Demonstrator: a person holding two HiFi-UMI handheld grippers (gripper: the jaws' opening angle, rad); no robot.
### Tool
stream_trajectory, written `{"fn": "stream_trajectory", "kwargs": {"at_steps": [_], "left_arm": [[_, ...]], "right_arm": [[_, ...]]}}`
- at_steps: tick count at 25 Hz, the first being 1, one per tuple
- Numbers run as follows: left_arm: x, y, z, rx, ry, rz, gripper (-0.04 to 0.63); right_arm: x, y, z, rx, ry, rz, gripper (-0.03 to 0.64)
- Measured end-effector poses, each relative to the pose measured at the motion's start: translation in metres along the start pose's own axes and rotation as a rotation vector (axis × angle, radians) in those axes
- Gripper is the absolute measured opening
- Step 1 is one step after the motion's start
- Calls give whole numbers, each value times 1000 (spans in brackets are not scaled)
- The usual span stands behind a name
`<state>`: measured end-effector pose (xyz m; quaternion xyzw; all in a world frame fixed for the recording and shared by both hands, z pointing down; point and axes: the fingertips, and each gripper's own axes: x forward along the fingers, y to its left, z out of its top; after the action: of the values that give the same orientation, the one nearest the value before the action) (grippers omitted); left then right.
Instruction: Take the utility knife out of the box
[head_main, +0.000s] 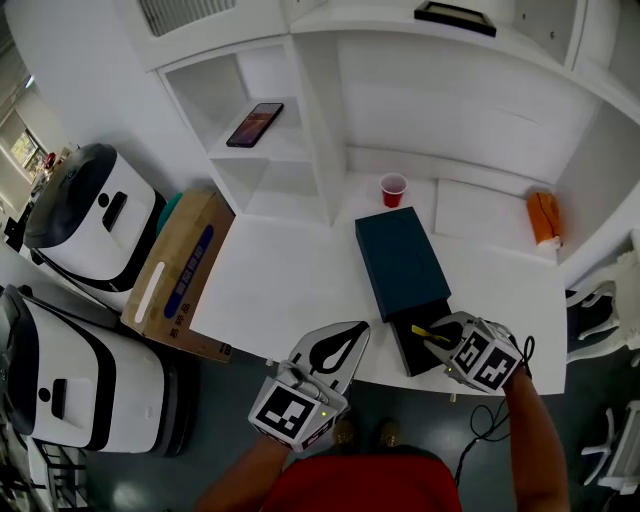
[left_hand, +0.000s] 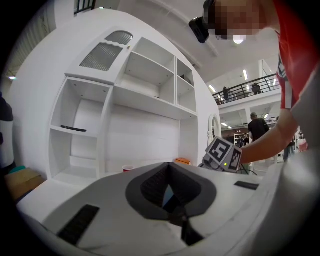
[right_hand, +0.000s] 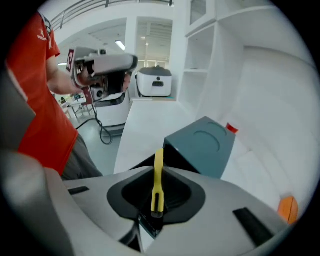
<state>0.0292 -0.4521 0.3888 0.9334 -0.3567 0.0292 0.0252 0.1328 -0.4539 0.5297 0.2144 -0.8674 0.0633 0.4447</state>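
Right claw (head_main: 437, 336) grips yellow utility knife (right_hand: 158, 176); carton label (head_main: 190, 272) illegible.

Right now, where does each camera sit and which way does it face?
Head view: on the person's head, facing steeply down at the desk, box, left gripper, right gripper, forearms.
Left gripper view: on that gripper, facing level toward the shelves; person's arm and shirt show.
Right gripper view: on that gripper, facing down at the gripped utility knife; shirt shows.
All three share the red cup.
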Motion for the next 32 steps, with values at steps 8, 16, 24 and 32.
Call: {"fn": "stream_trajectory", "kwargs": {"at_steps": [8,16,24,32], "left_arm": [[7,-18,6,-18,0,-56,14],[4,-40,40,-2,-75,-110,14],[-8,-69,54,14,-56,-176,14],[-12,-77,52,9,-49,-175,14]], "right_arm": [[-90,-9,53,214,-457,-208,71],[-185,9,87,365,-932,-306,69],[-221,47,94,329,-1112,-399,69],[-226,56,91,330,-1108,-414,69]]}}
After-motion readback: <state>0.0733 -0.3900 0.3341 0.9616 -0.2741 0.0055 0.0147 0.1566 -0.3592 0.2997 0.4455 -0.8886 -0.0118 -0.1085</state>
